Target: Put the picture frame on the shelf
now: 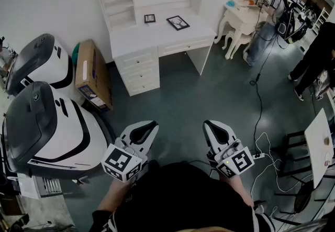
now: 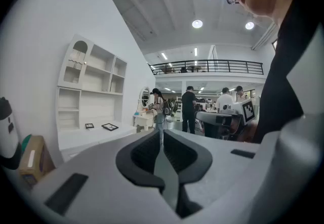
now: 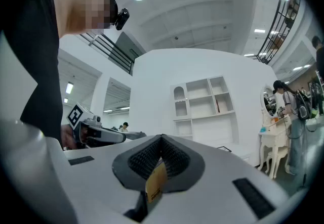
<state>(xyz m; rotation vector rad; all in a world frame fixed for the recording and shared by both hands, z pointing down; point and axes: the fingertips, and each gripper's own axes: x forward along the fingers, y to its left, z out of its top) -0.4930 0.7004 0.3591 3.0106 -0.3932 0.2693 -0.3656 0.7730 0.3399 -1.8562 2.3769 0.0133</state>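
— Where is the picture frame [image 1: 178, 22] seen?
— It is seen on the white table [image 1: 137, 40], under the shelf [image 1: 119, 1], with a smaller frame [image 1: 149, 18] beside it.
— How are the jaws found?
— On the left gripper [image 1: 151, 126] only a thin slit is left, with nothing inside. On the right gripper [image 1: 210, 124] they are pressed together. Both are held well apart from the table.

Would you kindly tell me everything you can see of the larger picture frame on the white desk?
The larger picture frame has a thin dark rectangular border around a pale picture. It lies flat on the white desk, turned askew to its edges, right of the smaller frame in the head view and apart from it. Only the desk touches it; its material is unclear.
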